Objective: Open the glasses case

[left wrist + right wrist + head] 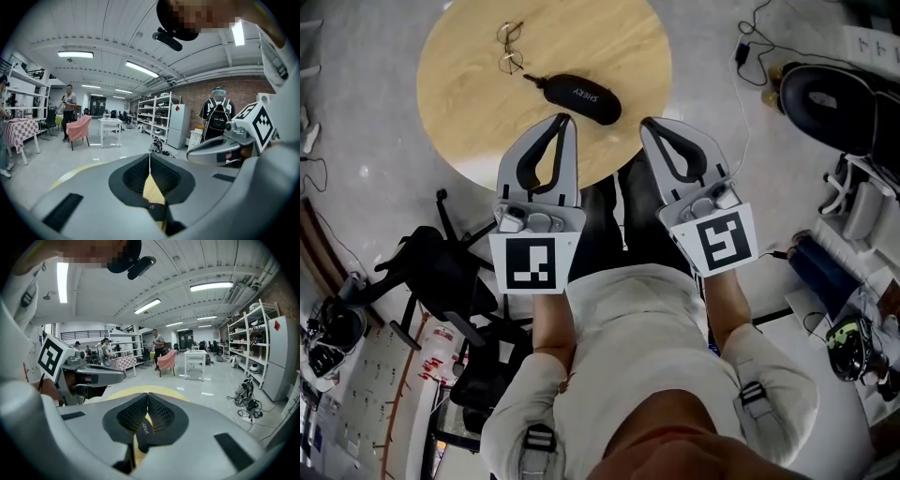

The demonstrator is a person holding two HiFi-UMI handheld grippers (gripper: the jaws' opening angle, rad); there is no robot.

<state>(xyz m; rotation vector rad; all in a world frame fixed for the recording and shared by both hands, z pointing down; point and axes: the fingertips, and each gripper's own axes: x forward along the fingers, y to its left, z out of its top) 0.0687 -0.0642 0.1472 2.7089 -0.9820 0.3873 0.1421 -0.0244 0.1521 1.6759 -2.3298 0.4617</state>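
A black zipped glasses case point(581, 97) lies on the round wooden table point(469, 103), near its front edge. A pair of thin-rimmed glasses point(510, 47) lies unfolded just behind it to the left. My left gripper point(569, 119) hangs in the air with its tips just in front of the case, jaws shut and empty. My right gripper point(644, 124) is level with it to the right of the case, also shut and empty. In the left gripper view the case point(155, 207) shows below the closed left gripper point(149, 156). The right gripper view has the case point(144, 429) under the closed right gripper point(148, 396).
A black office chair point(441, 272) stands on the floor left of me. Cables point(750, 56) and a black bag point(825, 98) lie to the right. Across the room are white shelves point(161, 115), a pink-covered chair point(78, 129) and a standing person point(69, 110).
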